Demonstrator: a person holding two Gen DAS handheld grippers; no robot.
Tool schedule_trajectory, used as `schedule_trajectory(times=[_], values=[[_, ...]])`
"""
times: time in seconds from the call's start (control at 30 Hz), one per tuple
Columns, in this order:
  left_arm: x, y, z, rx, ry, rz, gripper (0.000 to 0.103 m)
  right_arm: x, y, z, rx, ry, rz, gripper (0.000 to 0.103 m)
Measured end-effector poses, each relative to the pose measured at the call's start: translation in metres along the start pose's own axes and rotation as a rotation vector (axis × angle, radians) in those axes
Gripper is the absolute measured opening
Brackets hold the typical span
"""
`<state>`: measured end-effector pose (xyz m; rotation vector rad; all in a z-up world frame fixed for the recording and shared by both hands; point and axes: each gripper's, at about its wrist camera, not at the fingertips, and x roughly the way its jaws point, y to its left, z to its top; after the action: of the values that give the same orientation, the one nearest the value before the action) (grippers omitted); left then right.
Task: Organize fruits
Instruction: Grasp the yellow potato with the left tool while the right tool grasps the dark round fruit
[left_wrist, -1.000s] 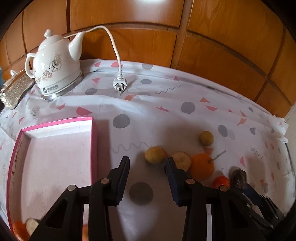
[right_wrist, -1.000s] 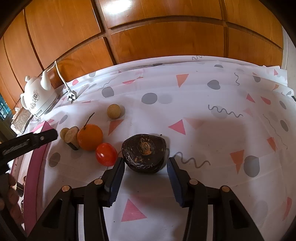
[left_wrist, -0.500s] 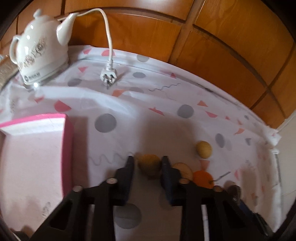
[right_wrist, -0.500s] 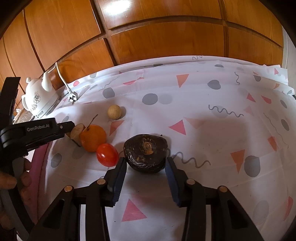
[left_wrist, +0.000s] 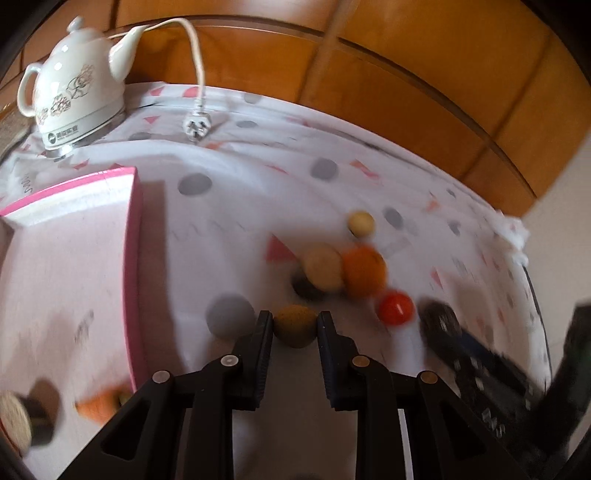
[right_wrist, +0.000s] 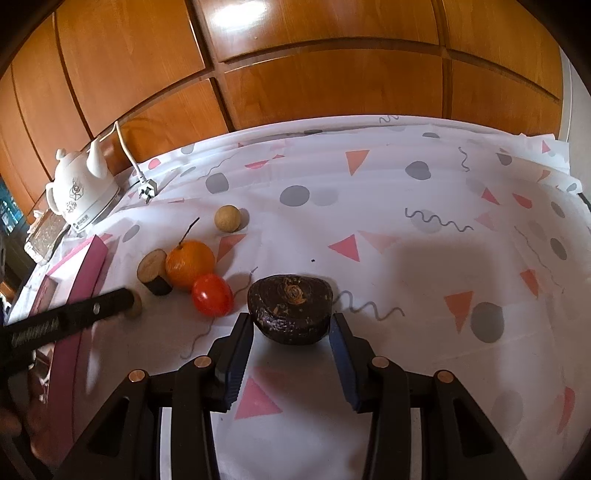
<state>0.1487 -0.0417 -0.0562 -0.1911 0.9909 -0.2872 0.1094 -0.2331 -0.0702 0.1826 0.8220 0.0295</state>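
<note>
Wooden panels are backing the patterned tablecloth. Left gripper, open a second ago, is now pinching the yellowish fruit. Right gripper is closing around the dark fruit, pads barely apart from it.

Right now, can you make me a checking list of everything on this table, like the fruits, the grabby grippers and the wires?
Surface: patterned tablecloth, wrinkled.
Job's things: brownish round fruit; dark flat fruit; orange, red tomato and cut piece clustered; small tan ball apart; pink tray holding a few pieces.
Clutter: white kettle.
Grippers: left gripper shut on the brownish round fruit; right gripper around the dark flat fruit, contact unclear.
Cables: kettle cord, plug loose on cloth.
Surroundings: wooden panels.
</note>
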Motion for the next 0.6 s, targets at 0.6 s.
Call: schedule_trajectory(times=[0.6], values=[[-0.009,-0.015,-0.032,0.054,0.024,0.010,0.028,-0.005,0.001,-0.009,-0.018,-0.012,-0.041,0.043]])
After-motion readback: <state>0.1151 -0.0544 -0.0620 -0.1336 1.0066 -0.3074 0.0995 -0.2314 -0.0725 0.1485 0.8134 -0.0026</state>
